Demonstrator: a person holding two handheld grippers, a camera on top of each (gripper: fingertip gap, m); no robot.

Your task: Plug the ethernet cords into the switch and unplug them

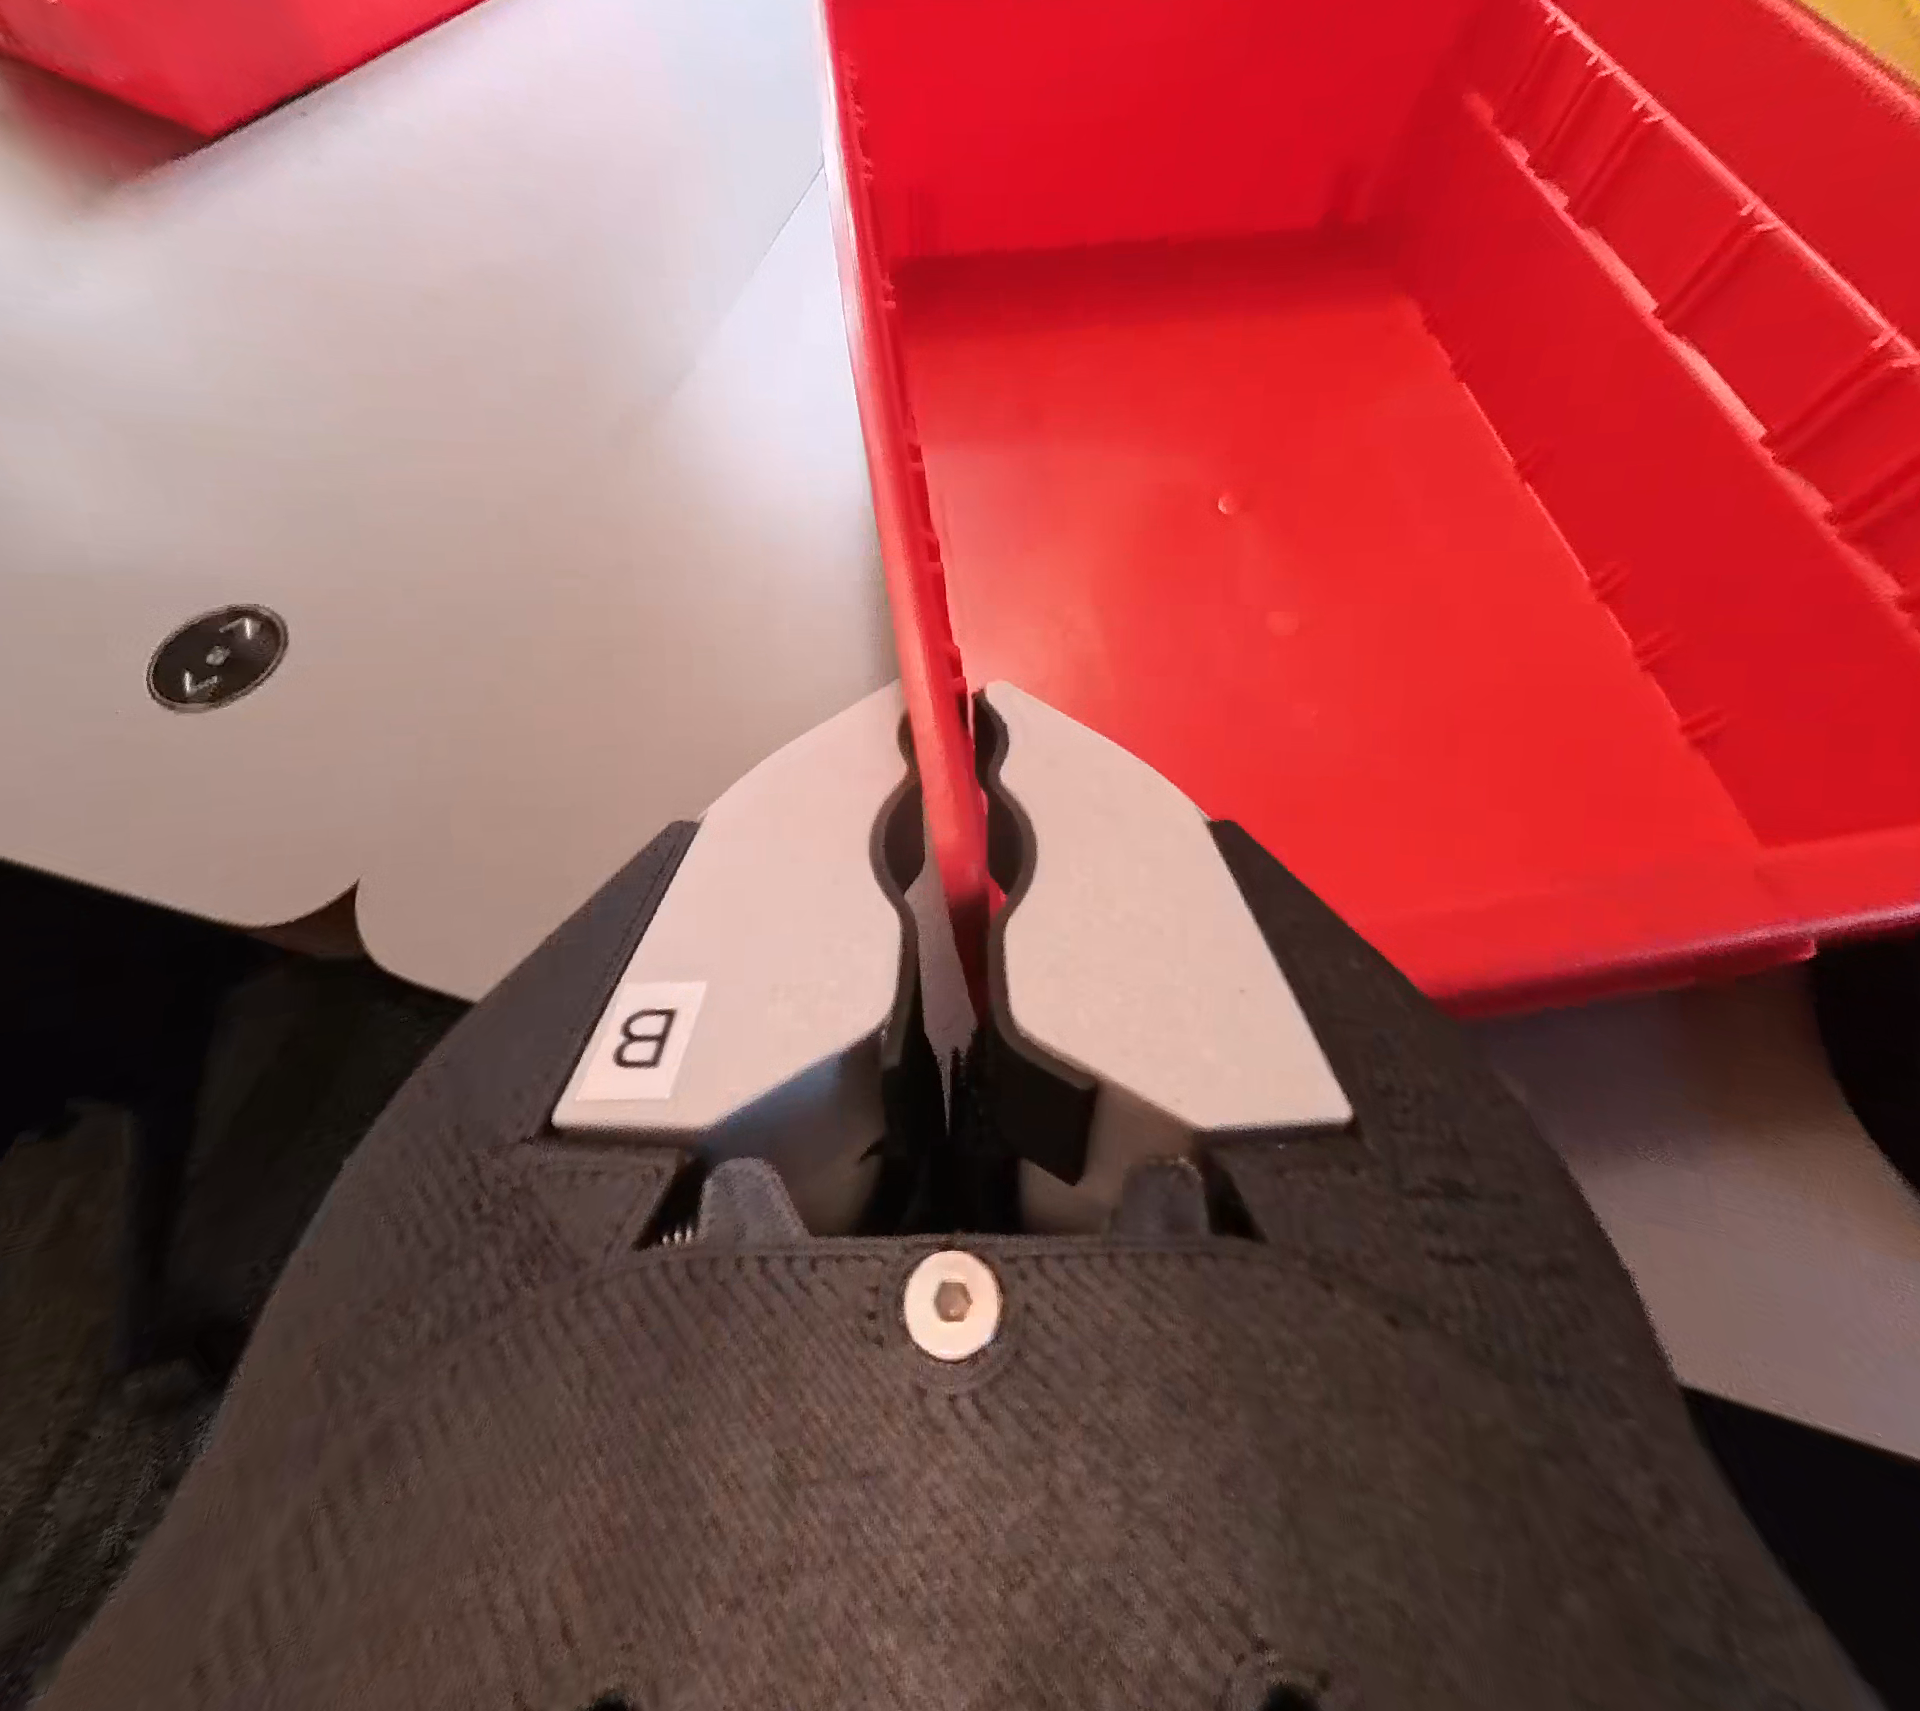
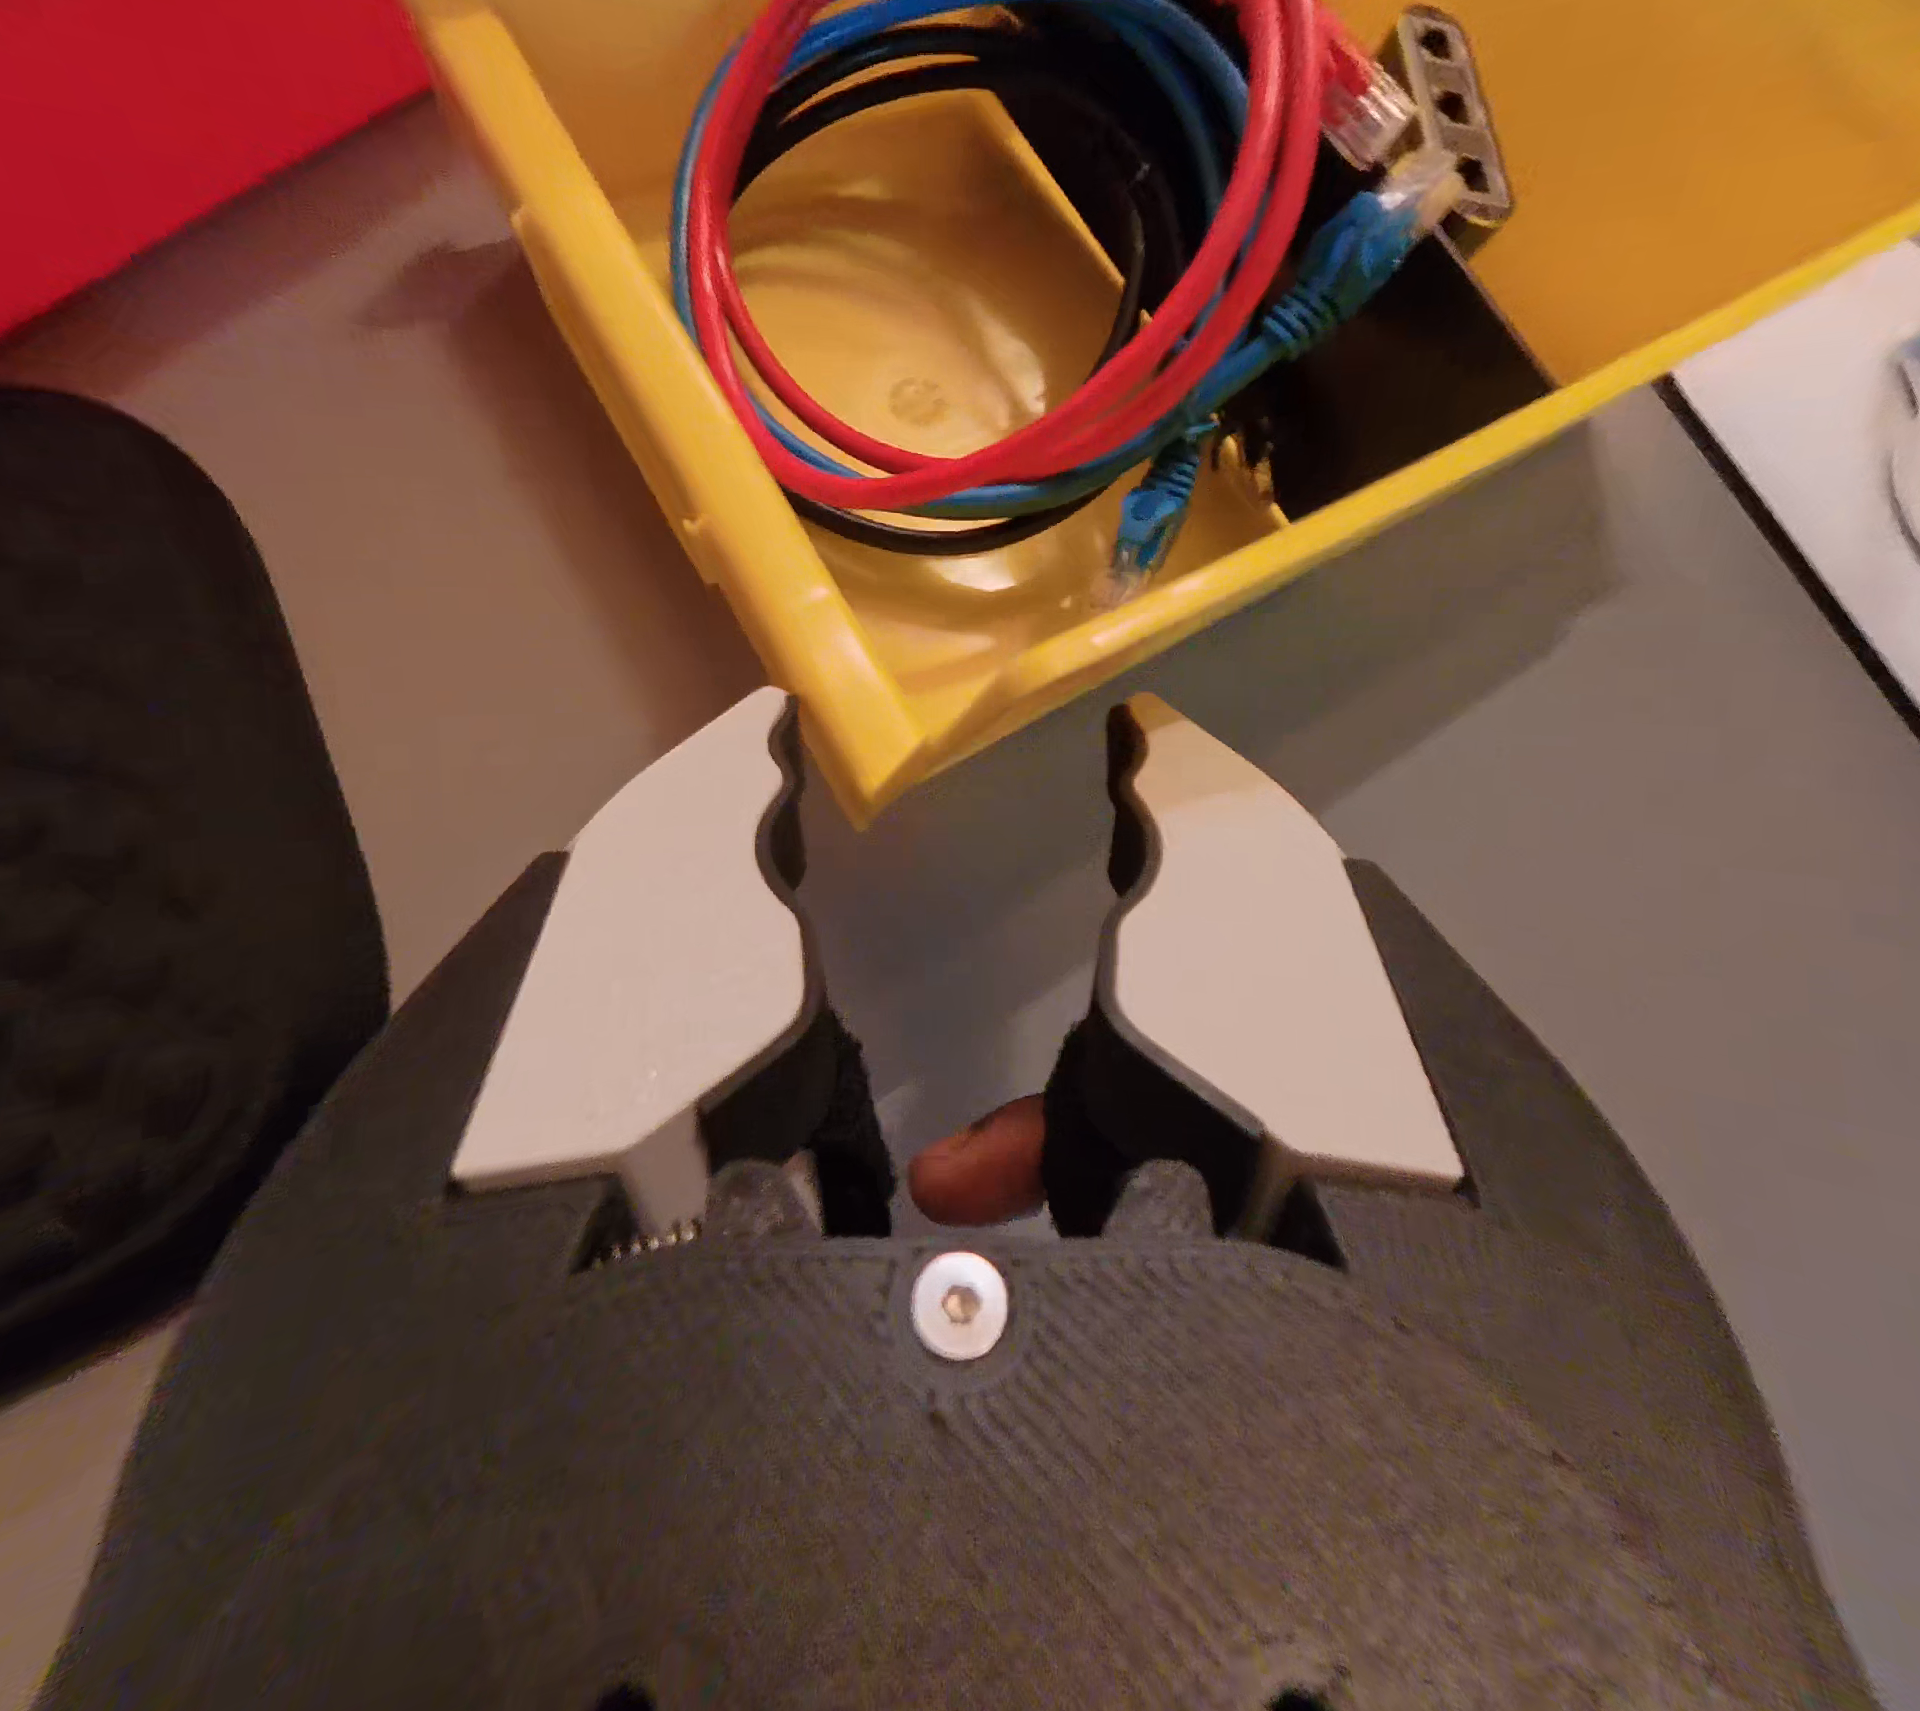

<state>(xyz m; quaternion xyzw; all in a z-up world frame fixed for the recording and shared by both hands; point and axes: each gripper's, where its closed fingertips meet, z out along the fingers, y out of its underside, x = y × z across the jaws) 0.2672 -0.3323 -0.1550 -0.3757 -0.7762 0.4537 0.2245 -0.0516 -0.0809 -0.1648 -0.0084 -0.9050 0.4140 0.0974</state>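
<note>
Left gripper [image 1: 948, 716] clamped on red bin [image 1: 1299, 518] side wall. Right gripper [image 2: 951, 726] apart at yellow bin [image 2: 623, 352] corner. Red cord [image 2: 1262, 103], blue cord [image 2: 1236, 357], switch [image 2: 1455, 123] inside yellow bin.

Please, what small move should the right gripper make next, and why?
Probably reach forward over the near rim into the yellow bin. The right gripper is open and empty at the bin's corner, and the coiled red cord and blue cord lie inside, unplugged. The left gripper is shut on the red bin.
</note>
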